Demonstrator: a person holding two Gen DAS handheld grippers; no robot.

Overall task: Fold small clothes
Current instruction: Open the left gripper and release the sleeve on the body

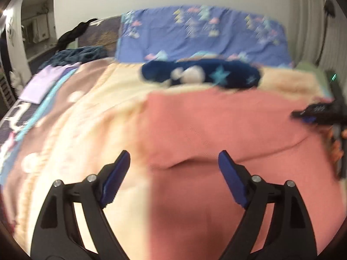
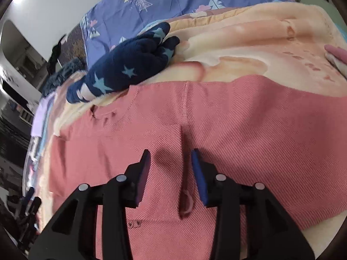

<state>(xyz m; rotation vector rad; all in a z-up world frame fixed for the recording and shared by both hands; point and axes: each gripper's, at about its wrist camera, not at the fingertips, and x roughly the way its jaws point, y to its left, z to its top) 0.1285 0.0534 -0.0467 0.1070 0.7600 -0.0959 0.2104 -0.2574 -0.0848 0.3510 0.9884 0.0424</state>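
Pink textured knit garment (image 2: pixel 227 130) lies spread flat on cream-and-peach fleece blanket (image 2: pixel 249 49) covering bed. Right claw (image 2: pixel 170 162) hangs low over garment's centre seam, jaws part-spread, pinching nothing. Left claw (image 1: pixel 173 162) spread wide at garment's left edge, empty; view blurred. Navy star-print plush garment (image 2: pixel 130 65) bunched at 11 o'clock, touching pink cloth's far edge. Judgement: grip edges, not middle; lift both sides evenly; fold along seam; keep clear of navy bundle.
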